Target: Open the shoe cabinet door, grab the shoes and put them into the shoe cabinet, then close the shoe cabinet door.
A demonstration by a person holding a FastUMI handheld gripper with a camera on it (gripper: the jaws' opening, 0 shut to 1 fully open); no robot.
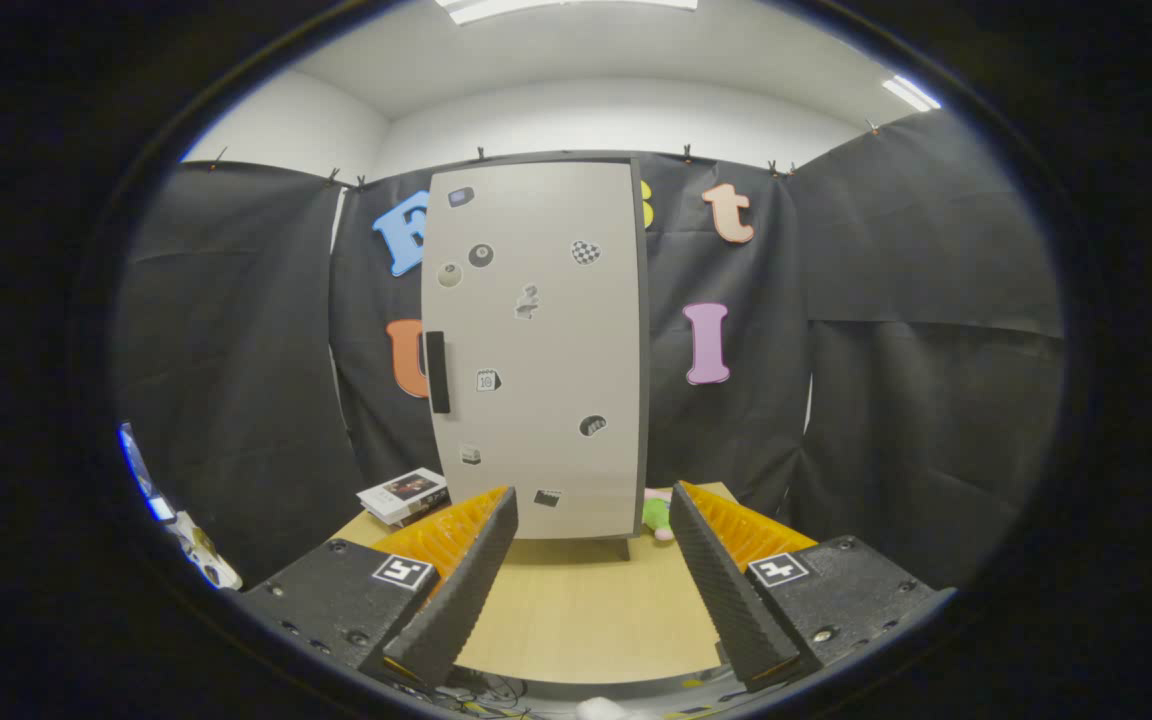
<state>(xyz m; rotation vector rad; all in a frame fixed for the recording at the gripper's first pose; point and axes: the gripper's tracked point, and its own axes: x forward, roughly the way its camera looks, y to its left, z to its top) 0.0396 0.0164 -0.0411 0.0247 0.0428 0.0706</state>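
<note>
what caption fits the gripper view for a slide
Open gripper faces the closed shoe cabinet door, its handle untouched, across the wooden table.

A light wooden tabletop (586, 610) stretches ahead under the open fingers of the hand-held gripper (591, 530), which hold nothing. A tall, pale shoe cabinet (536, 350) stands upright on the tabletop at about 12 o'clock, its door shut, a dark handle (437, 372) on its left edge and small stickers scattered over its front. At about 10 o'clock, beside the cabinet's foot, lies a small stack of books (404, 494). At about 1 o'clock, at the cabinet's right foot, rests a green and pink soft toy (658, 514).
</note>
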